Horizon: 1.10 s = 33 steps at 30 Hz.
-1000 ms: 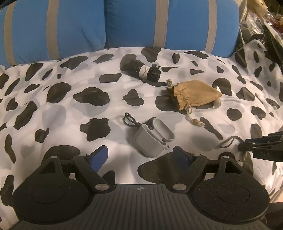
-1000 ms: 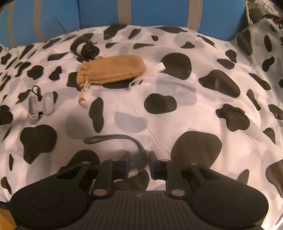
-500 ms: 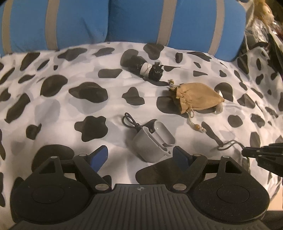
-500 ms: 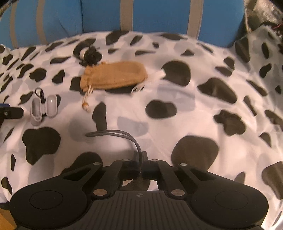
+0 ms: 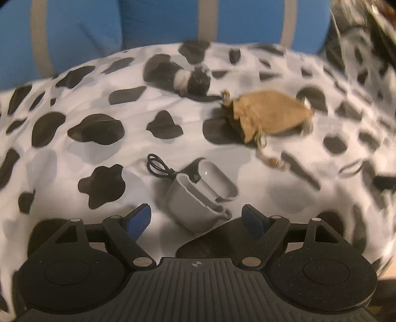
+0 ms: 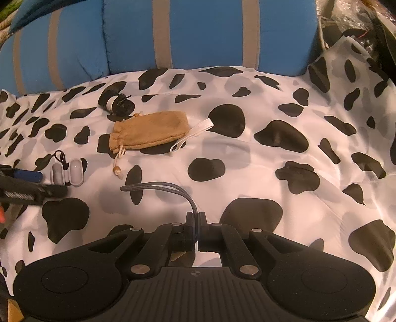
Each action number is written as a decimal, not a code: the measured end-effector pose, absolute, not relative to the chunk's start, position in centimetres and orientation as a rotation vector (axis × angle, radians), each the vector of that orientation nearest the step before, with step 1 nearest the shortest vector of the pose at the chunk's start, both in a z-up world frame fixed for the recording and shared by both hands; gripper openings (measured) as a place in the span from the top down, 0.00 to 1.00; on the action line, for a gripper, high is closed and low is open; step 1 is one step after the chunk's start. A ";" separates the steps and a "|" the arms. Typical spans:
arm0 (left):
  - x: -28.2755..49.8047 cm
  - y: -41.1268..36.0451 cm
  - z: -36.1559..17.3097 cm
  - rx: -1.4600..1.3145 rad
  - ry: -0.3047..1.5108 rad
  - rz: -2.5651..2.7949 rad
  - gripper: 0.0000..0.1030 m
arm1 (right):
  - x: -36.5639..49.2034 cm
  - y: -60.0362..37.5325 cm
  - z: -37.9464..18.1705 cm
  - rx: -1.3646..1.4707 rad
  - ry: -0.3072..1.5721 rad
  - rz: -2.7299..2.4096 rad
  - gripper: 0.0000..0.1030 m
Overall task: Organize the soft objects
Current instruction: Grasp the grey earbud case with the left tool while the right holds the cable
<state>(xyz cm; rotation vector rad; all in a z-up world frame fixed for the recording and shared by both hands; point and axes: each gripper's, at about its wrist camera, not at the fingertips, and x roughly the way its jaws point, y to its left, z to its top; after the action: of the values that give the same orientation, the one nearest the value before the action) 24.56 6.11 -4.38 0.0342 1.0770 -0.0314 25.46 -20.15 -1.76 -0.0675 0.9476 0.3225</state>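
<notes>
My left gripper (image 5: 196, 218) is open, and an open grey silicone earbud case (image 5: 198, 195) with a black loop lies just ahead, between the blue pads. A tan drawstring pouch (image 5: 269, 116) lies farther right, and a rolled black-and-white item (image 5: 190, 76) lies behind it. My right gripper (image 6: 196, 220) is shut on a grey braided cord loop (image 6: 158, 188) that trails left over the sheet. In the right wrist view, the pouch (image 6: 151, 131), the grey case (image 6: 66, 172), the rolled item (image 6: 116, 102) and the left gripper's fingers (image 6: 27, 183) show at left.
Everything lies on a black-spotted white sheet (image 6: 284, 173). Blue cushions with grey stripes (image 6: 198, 34) stand along the back. A white elastic strap (image 6: 193, 133) sticks out from under the pouch. Dark clutter (image 6: 366, 22) sits at the far right.
My right gripper closed on the grey cord and now holds it. My left gripper moved closer to the grey case, staying open.
</notes>
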 end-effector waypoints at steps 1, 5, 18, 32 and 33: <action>24.7 5.8 -4.7 0.065 1.082 -0.030 0.22 | 25.4 -20.2 -1.7 -0.064 0.945 0.324 0.96; 25.1 5.1 -5.6 0.130 1.095 -0.035 0.22 | 25.4 -20.4 -1.5 -0.052 0.943 0.327 0.96; 24.9 5.4 -5.2 0.204 1.027 0.004 0.54 | 25.4 -20.0 -1.3 -0.046 0.932 0.341 0.96; 23.3 8.2 -2.6 -0.009 0.958 -0.015 0.83 | 24.2 -19.5 -0.4 -0.046 0.894 0.348 0.96; 23.0 8.3 -2.4 -0.013 0.948 -0.017 0.83 | 24.1 -19.5 -0.3 -0.044 0.892 0.349 0.96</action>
<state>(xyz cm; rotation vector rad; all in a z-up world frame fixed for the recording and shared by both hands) 23.04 8.29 -2.41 -0.0125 0.9476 -0.0171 24.15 -19.52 -0.30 -0.0438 0.8924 0.3489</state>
